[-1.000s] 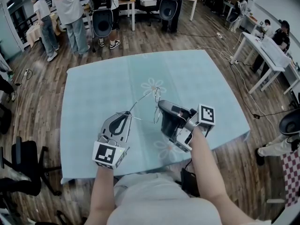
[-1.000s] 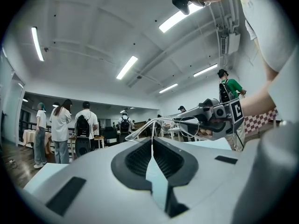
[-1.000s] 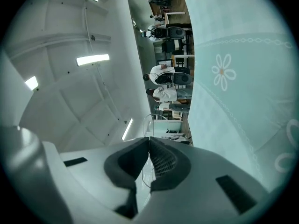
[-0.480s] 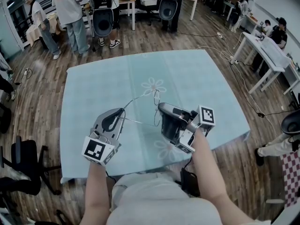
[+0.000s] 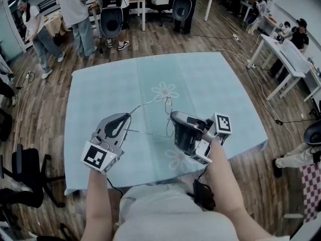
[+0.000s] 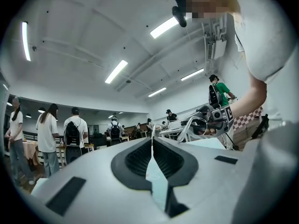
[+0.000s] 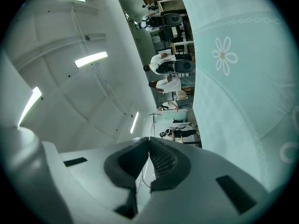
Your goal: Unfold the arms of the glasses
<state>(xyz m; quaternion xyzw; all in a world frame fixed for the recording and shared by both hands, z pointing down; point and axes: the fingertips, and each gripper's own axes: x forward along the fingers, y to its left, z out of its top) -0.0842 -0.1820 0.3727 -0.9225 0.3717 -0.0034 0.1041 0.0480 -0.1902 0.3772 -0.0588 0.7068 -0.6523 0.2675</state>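
The thin wire-framed glasses [image 5: 167, 104] hang above the pale blue tablecloth [image 5: 110, 84], held between both grippers. My left gripper [image 5: 128, 117] is shut on the end of one arm [image 5: 146, 104], which stretches out leftward from the frame. A second arm [image 5: 148, 133] runs lower, across toward the right gripper. My right gripper [image 5: 172, 116] is shut on the frame by the lenses. In the left gripper view the jaws [image 6: 152, 141] meet, with the wire rising from their tip. In the right gripper view the jaws [image 7: 149, 139] are closed on the wire rim [image 7: 150, 119].
The table's near edge [image 5: 165, 177] runs just below both grippers. Several people [image 5: 75, 14] and office chairs [image 5: 111, 21] stand beyond the far edge. White desks [image 5: 286, 54] and floor cables [image 5: 251, 69] lie to the right. A dark chair [image 5: 25, 179] sits at the left.
My left gripper has moved leftward with the arm's end in it, and the arm now stands further out from the frame. The right gripper has barely shifted.
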